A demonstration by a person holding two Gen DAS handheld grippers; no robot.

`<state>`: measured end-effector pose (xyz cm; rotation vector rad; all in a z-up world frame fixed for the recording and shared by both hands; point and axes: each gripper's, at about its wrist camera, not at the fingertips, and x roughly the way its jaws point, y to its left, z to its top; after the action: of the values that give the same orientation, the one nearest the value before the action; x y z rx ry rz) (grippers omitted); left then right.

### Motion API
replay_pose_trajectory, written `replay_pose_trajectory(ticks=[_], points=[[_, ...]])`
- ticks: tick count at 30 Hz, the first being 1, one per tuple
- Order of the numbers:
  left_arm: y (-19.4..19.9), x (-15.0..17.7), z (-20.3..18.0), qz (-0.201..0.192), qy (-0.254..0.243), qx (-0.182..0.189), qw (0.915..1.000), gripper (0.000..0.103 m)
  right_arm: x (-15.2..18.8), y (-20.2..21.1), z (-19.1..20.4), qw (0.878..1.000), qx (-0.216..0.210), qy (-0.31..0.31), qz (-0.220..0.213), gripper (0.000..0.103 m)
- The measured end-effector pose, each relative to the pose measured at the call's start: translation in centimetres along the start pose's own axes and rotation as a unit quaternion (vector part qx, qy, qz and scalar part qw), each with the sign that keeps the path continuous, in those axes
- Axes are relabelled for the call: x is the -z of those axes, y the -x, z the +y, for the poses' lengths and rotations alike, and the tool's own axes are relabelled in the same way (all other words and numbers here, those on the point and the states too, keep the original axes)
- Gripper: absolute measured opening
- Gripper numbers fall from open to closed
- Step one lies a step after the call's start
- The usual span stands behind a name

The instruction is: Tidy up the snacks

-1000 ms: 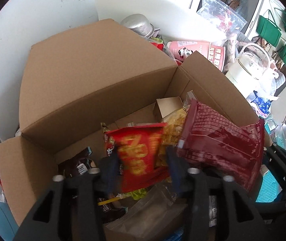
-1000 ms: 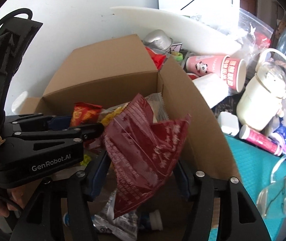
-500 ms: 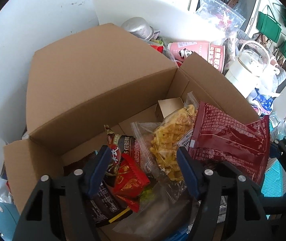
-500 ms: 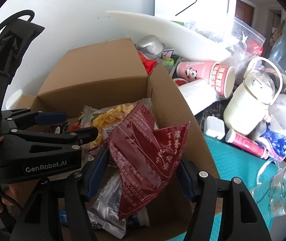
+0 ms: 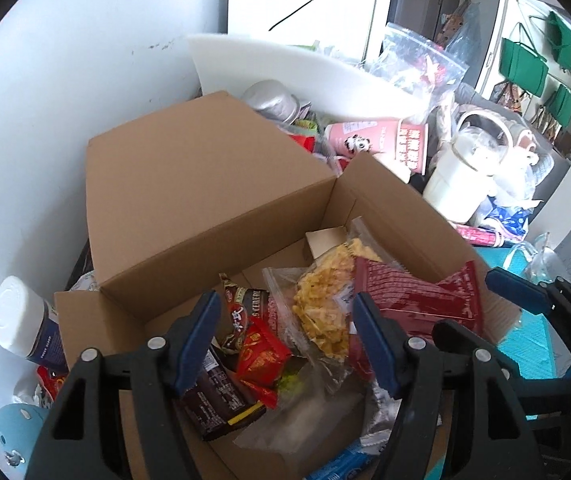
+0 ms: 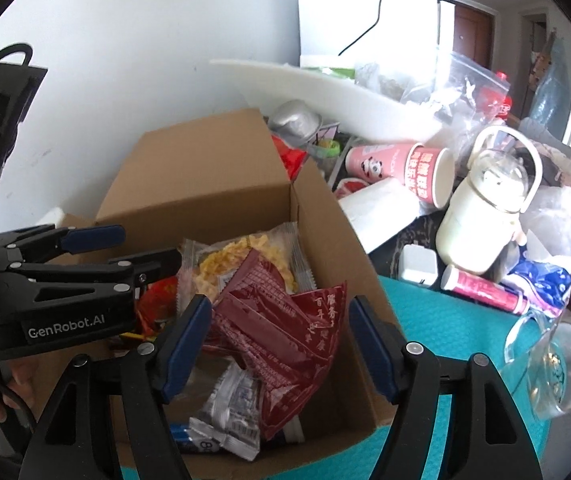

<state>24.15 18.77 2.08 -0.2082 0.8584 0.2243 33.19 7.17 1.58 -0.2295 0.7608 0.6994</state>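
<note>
An open cardboard box (image 5: 205,184) (image 6: 205,176) holds several snack packets. A dark red packet (image 6: 281,340) (image 5: 417,300) lies inside on its right, over a clear bag of yellow crisps (image 5: 325,304) (image 6: 241,256). A small red packet (image 5: 261,354) and a dark cereal packet (image 5: 245,304) lie on the left. My left gripper (image 5: 289,340) is open and empty above the box. My right gripper (image 6: 277,344) is open above the dark red packet, its jaws wide on either side and apart from it.
A white bottle (image 5: 25,328) stands left of the box. Behind and right are a pink panda paper cup (image 6: 401,164), a white jug with a handle (image 6: 485,216), a pink tube (image 6: 481,284), plastic bags and a teal mat (image 6: 445,320).
My left gripper let go of the small red packet, which dropped into the box. My right gripper opened and the dark red packet settled into the box. Both grippers have pulled back a little.
</note>
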Motion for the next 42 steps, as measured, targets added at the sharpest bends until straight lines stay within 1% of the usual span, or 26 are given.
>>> replay_pose_trajectory(ticks=[3, 9, 13, 19, 21, 25, 28, 29, 30, 31, 33, 34, 40, 42], points=[[0.9, 0.2, -0.5, -0.007, -0.003, 0.008, 0.9999, 0.067, 0.0, 1.1, -0.2, 1.0, 0.0, -0.007, -0.01, 0.072], [3.8, -0.1, -2.1, -0.033, -0.015, 0.016, 0.9992, 0.067, 0.0, 4.0, -0.4, 0.999, 0.022, -0.011, -0.03, 0.072], [6.8, -0.4, -3.3, -0.061, -0.029, 0.016, 0.9976, 0.067, 0.1, 6.3, -0.8, 0.998, 0.033, -0.017, -0.045, 0.072], [12.1, 0.3, -4.7, -0.103, -0.049, 0.005, 0.9935, 0.067, 0.4, 10.8, -0.7, 0.996, 0.047, -0.02, -0.075, 0.072], [14.0, 0.9, -5.0, -0.119, -0.055, 0.001, 0.9914, 0.067, 0.6, 12.4, -0.3, 0.995, 0.051, -0.017, -0.087, 0.072], [16.7, 2.0, -5.3, -0.136, -0.06, 0.003, 0.9888, 0.067, 1.2, 15.5, 0.4, 0.992, 0.058, -0.014, -0.109, 0.072], [18.5, 3.1, -5.5, -0.148, -0.063, 0.004, 0.9869, 0.068, 2.1, 17.7, 1.0, 0.99, 0.069, -0.014, -0.125, 0.075], [19.0, 3.5, -5.6, -0.151, -0.064, 0.005, 0.9864, 0.071, 2.3, 18.2, 1.1, 0.989, 0.071, -0.014, -0.128, 0.077], [19.6, 4.0, -5.6, -0.157, -0.066, 0.005, 0.9853, 0.079, 2.6, 18.9, 1.4, 0.988, 0.074, -0.014, -0.133, 0.077], [20.0, 4.3, -5.7, -0.162, -0.068, 0.004, 0.9844, 0.082, 2.8, 19.4, 1.5, 0.988, 0.077, -0.015, -0.136, 0.078], [20.9, 5.2, -5.7, -0.172, -0.072, 0.0, 0.9825, 0.085, 3.5, 20.6, 1.9, 0.986, 0.083, -0.016, -0.145, 0.081], [21.3, 5.6, -5.6, -0.174, -0.074, 0.001, 0.982, 0.085, 3.8, 20.9, 1.9, 0.985, 0.084, -0.016, -0.147, 0.083], [23.2, 8.1, -5.0, -0.182, -0.071, 0.01, 0.9807, 0.085, 6.2, 22.9, 2.9, 0.983, 0.094, -0.02, -0.157, 0.083], [23.7, 8.8, -4.8, -0.186, -0.071, 0.014, 0.9799, 0.085, 6.9, 23.2, 3.2, 0.983, 0.094, -0.024, -0.157, 0.088]])
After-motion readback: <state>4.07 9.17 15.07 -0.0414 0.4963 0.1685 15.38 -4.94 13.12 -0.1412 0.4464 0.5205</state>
